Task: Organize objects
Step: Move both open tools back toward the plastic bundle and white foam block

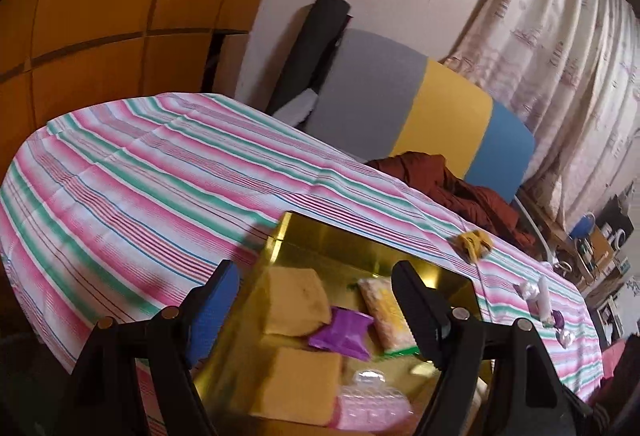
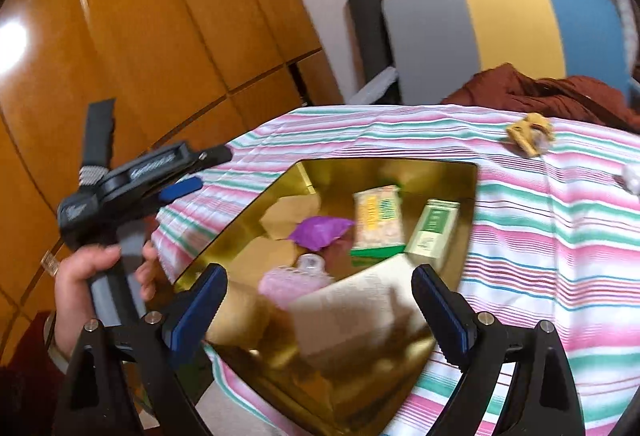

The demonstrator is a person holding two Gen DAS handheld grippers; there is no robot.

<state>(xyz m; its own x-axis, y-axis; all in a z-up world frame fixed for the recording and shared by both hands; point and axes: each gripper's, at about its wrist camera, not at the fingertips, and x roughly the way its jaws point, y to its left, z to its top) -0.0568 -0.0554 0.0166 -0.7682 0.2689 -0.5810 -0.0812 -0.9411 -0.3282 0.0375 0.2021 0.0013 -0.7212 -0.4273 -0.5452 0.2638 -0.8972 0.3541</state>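
**Gold tray filled, both grippers empty above it**

The gold tray (image 2: 472,171) sits on the striped bench (image 2: 560,236) and holds tan packets (image 1: 294,300), a purple pouch (image 2: 320,232), a yellow-and-green packet (image 2: 376,220), a green box (image 2: 432,234), a pink bottle (image 2: 292,280) and a pale box (image 2: 352,312). The right gripper (image 2: 320,300) hovers over the tray's near edge, jaws spread wide with nothing pinched. The left gripper (image 1: 316,288) has its jaws spread too, empty; a hand (image 2: 80,284) grips its handle. A yellow clip (image 2: 530,133) lies beyond the tray, apart from it.
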